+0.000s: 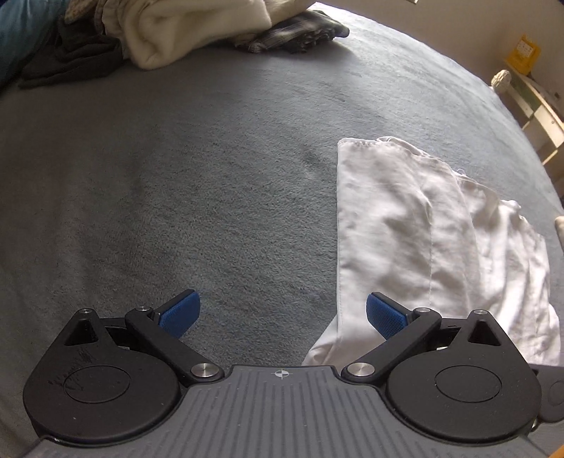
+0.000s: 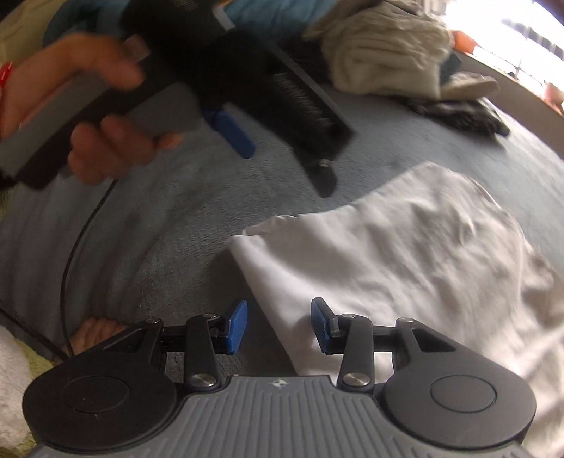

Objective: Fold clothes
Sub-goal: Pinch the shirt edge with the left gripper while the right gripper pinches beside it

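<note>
White cotton, a part-folded garment (image 1: 416, 225), lies flat on the grey blanket (image 1: 176, 176) of the bed, just ahead and to the right of the left gripper (image 1: 282, 313), whose blue pads are spread wide with nothing between them. The right gripper (image 2: 278, 326) hangs over the garment's near corner, partly spread and also empty. The risk, as I judge it: a pinch from here could catch only the top layer, or snag the plush blanket underneath, dragging the fold crooked. The heap of unfolded clothes (image 1: 169, 31) lies far ahead
</note>
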A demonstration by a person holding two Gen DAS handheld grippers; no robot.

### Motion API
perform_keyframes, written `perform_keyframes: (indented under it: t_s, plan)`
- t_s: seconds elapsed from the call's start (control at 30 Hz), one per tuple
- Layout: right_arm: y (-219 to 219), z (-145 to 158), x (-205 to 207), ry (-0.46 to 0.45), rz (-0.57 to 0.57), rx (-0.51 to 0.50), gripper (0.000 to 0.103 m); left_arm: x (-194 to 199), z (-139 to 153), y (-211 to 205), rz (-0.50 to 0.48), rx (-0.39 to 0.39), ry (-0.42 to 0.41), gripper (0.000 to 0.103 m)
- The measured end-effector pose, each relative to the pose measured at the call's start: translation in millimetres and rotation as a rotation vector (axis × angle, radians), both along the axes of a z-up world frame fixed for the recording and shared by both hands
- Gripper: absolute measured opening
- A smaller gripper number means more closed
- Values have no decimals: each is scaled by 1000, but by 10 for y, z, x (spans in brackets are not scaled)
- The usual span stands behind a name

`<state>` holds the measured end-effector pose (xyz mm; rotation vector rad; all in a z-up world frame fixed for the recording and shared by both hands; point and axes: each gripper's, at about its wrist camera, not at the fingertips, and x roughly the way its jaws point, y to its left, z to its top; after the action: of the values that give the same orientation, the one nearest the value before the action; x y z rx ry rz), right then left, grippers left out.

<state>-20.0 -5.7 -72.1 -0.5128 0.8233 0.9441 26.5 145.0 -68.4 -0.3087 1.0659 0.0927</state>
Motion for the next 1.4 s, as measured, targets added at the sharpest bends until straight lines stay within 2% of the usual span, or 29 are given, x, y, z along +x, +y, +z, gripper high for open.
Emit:
perform_keyframes:
  t_s: [0.13, 0.27, 0.37, 0.53, 0.57, 0.6, 0.7, 0.93, 1.0, 1.23, 1.3, 1.4]
  plan:
    - [201, -114, -49, -49, 61, -59, 53, -7, -17, 52, 1, -2, -11, 101]
    - [346, -259, -49, -109, 82, -126, 53, 32, -62, 123, 7, -30, -17, 101]
    - [386, -282, 2, -94, 56, -122, 52, 79, -98, 149, 6, -61, -24, 100]
    - [366, -273, 111, -62, -16, -103, 34, 180, -146, 147, -36, -153, -72, 100]
    - [365, -270, 125, -62, -26, -101, 27, 211, -152, 133, -56, -180, -92, 100]
    - [365, -267, 139, -62, -36, -100, 15, 241, -158, 113, -83, -202, -116, 100]
    - [352, -258, 188, -56, -73, -94, 2, 394, -197, 30, -116, -221, -133, 100]
    - [294, -232, 223, -47, -103, -79, 1, 787, -273, -36, -133, -204, -174, 97]
    - [280, -232, 239, -42, -109, -75, 1, 891, -307, -57, -169, -224, -186, 97]
    - [241, -241, 283, -39, -108, -65, 1, 1090, -321, -132, -251, -253, -225, 77]
    - [224, -243, 301, -36, -108, -59, 1, 1155, -331, -175, -260, -255, -227, 63]
    - [213, -238, 250, -32, -111, -50, 1, 1245, -348, -238, -272, -254, -228, 51]
